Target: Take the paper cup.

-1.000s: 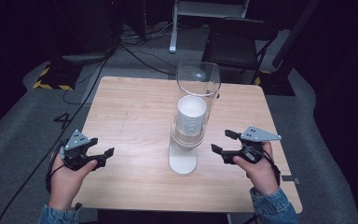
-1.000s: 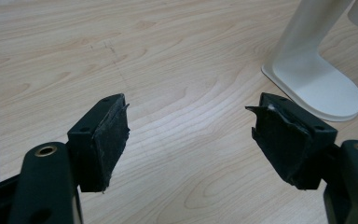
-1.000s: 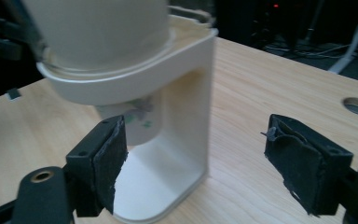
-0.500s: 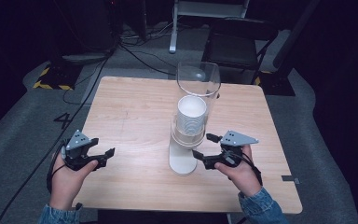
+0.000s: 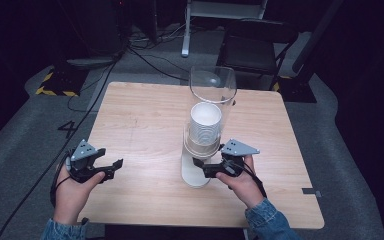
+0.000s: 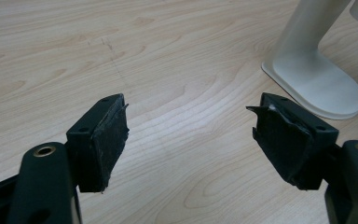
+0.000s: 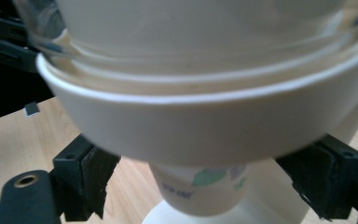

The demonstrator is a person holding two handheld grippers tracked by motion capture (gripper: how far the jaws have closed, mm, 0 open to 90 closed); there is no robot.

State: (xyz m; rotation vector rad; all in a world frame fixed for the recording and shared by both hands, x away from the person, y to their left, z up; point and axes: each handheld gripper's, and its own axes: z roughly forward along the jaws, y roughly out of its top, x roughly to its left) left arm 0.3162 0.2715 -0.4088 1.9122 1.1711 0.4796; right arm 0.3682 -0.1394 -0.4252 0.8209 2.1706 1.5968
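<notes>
Two grippers are working at a wooden table [image 5: 140, 115], where a cup dispenser [image 5: 200, 145] is standing on a white foot, its clear tube holding a stack of paper cups [image 5: 205, 122] so that the lowest paper cup [image 7: 200, 191] is hanging below the collar. The right gripper [image 5: 205, 167] is reaching in level beneath that collar, jaws wide apart either side of the cup, gripping nothing. The left gripper [image 5: 111, 167] is resting low near the table's left edge, jaws spread, empty.
</notes>
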